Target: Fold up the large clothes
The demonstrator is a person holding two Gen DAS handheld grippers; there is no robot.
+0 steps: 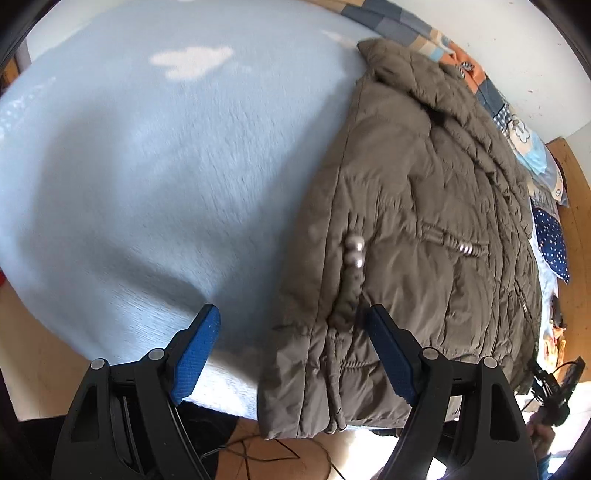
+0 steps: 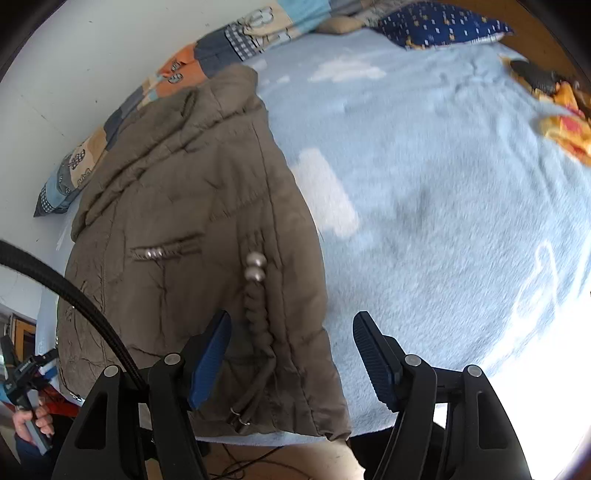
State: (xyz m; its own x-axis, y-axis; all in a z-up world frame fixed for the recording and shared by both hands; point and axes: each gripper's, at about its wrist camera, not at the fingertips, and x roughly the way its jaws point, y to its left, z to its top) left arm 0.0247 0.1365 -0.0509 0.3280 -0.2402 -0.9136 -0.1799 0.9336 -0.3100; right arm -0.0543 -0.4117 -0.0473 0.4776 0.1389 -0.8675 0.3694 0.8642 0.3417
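An olive-brown padded jacket (image 1: 424,229) lies flat on a light blue blanket (image 1: 155,166), collar toward the wall and hem at the bed's near edge. A braided cord with two silver beads (image 1: 354,254) hangs at each side pocket. My left gripper (image 1: 291,317) is open above the jacket's lower left corner; one blue pad is over the blanket, the other over the cloth. In the right wrist view the same jacket (image 2: 177,221) fills the left side. My right gripper (image 2: 293,321) is open over its lower right corner and beaded cord (image 2: 255,266). Neither gripper's pads press on the cloth.
A patchwork quilt (image 2: 122,110) lies bunched along the white wall. A dark blue dotted pillow (image 2: 439,22) and an orange-yellow cloth (image 2: 569,129) lie at the far end. Below the bed edge are wooden floor and cables (image 1: 258,450). A hand (image 2: 35,421) grips a handle at lower left.
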